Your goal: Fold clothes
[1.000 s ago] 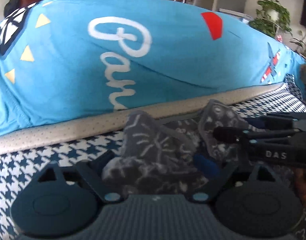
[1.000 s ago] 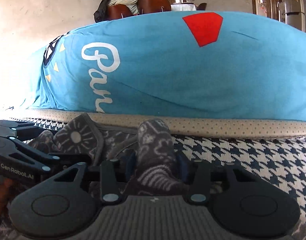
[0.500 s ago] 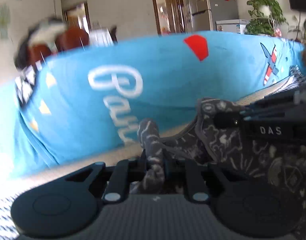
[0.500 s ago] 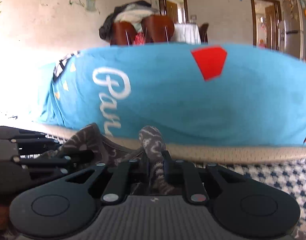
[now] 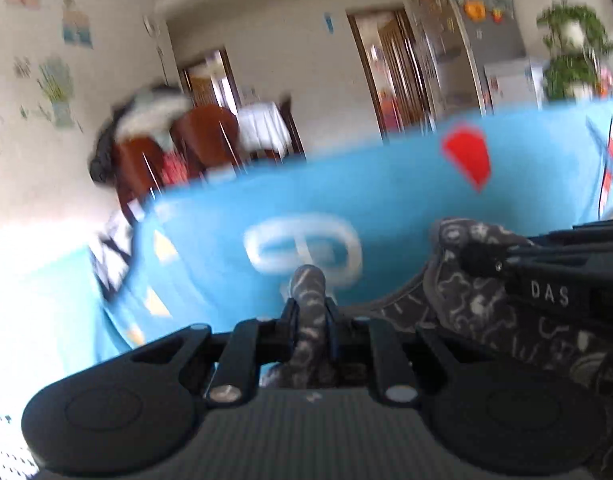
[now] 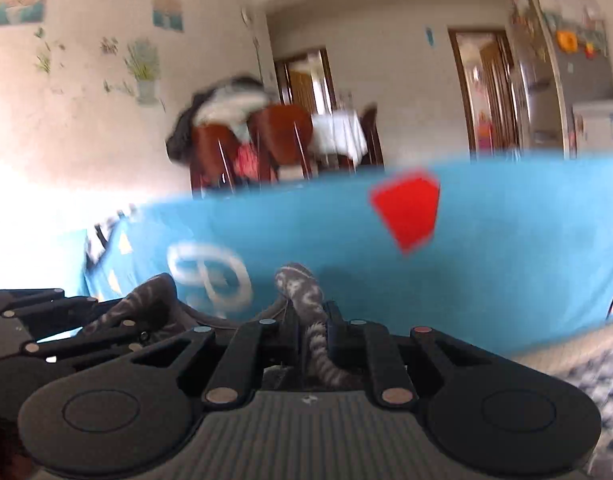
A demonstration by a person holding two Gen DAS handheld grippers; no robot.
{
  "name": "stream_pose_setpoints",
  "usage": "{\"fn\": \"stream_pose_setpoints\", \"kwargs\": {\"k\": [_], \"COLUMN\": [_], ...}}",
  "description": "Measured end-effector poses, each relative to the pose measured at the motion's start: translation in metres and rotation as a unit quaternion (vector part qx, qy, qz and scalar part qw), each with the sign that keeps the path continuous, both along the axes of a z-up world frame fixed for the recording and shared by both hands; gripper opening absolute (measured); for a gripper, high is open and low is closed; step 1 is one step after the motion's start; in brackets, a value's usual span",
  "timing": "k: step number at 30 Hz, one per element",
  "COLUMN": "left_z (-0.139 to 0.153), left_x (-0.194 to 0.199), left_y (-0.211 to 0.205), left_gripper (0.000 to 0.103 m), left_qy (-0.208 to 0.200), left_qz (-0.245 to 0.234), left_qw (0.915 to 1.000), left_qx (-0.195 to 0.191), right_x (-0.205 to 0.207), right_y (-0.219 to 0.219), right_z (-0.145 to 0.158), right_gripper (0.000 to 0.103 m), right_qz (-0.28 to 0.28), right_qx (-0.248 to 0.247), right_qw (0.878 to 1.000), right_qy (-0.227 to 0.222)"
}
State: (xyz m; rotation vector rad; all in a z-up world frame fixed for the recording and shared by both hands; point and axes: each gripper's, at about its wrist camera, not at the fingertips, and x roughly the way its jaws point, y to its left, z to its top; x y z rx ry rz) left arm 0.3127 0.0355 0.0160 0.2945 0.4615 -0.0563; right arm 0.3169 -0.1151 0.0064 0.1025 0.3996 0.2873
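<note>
My left fingers (image 5: 311, 320) and right fingers (image 6: 312, 330) each pinch a bunched edge of the dark patterned garment (image 5: 486, 312), slung between them. The blue cushion (image 6: 506, 264) rises close ahead, open room above it.

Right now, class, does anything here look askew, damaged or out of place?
Nothing stands out. The left gripper and right gripper each pinch a bunched fold of the dark patterned garment. Behind it the blue cover looks smooth. The whole picture is tilted and blurred, so small flaws cannot be ruled out.
</note>
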Motion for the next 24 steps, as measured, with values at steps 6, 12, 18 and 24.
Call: {"fn": "stream_pose_setpoints", "kwargs": {"k": [6,12,18,24], "left_z": [-0.023,0.014,0.049,0.065], "left_x": [0.010,-0.014,-0.043,-0.080], "left_y": [0.030,0.047,0.054,0.060], "left_gripper": [0.039,0.062,0.072,0.073], "left_qy": [0.068,0.053,0.053,0.086], "left_qz": [0.042,0.041,0.039,0.049], "left_qw": [0.9943,0.9915,0.9878,0.9803], "left_qx": [-0.070,-0.112,-0.141,-0.171], "right_x": [0.006,-0.006,-0.025,-0.049], "right_y": [-0.012,-0.034,-0.069,-0.109], "right_z": [-0.014,0.015,0.035,0.031], "right_gripper": [0.026,0.027,0.027,0.037], "right_qz": [0.005,0.006,-0.012,-0.044], "right_qx": [0.038,0.048,0.047,0.018], "right_qw": [0.998,0.998,0.997,0.996], "right_qy": [0.055,0.046,0.053,0.076]}}
